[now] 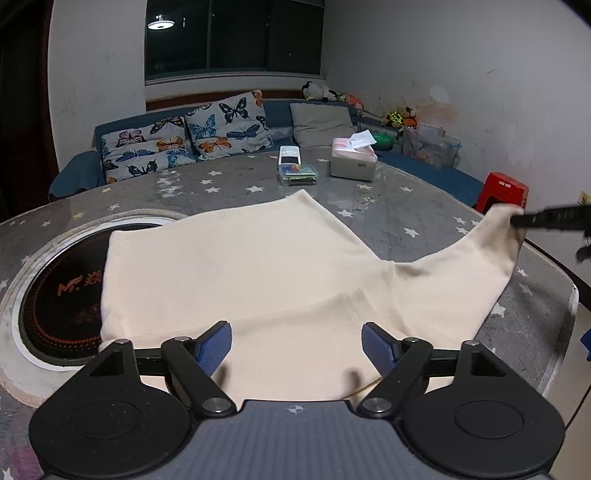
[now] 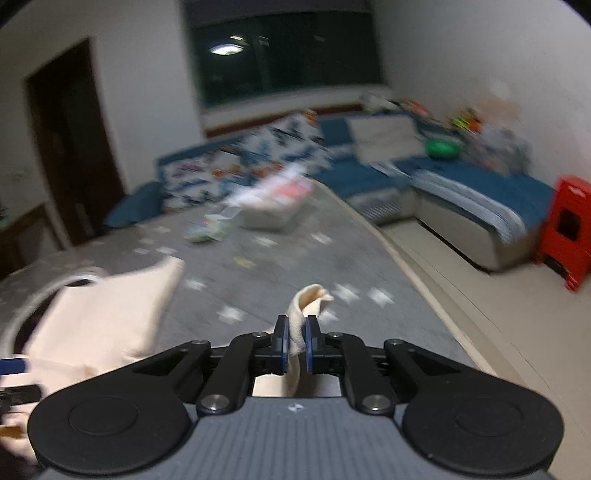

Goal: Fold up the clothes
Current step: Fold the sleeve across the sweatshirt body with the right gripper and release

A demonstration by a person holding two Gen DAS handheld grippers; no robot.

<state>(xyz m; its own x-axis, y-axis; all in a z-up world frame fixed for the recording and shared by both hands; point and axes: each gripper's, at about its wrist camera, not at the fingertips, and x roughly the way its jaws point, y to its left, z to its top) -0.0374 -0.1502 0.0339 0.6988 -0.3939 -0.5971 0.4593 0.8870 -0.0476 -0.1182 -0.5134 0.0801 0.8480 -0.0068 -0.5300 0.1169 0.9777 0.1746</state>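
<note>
Our right tongs (image 2: 296, 341) pinch a corner of the soft cream cloth shirt (image 1: 240, 266) above the grey starry tabletop (image 1: 388, 206); our left tongs (image 1: 296, 345) are spread wide

Walls (image 1: 461, 55) white, scuffed; stains on the right wall. Dark window (image 1: 232, 35) in the far wall, ceiling lamp reflected (image 1: 160, 25) in the glass. Blue corner sofa (image 1: 280, 114) runs under the window and along the right wall. Two butterfly cushions (image 1: 184, 138) and one grey cushion (image 1: 321, 123) lean on its back. Soft toys (image 1: 325, 92) sit in the corner. Red stool (image 2: 565, 236) stands on the pale floor (image 2: 498, 314) beside the sofa end. Dark door (image 2: 70, 147) in the left wall. Right wrist view is motion-blurred.
</note>
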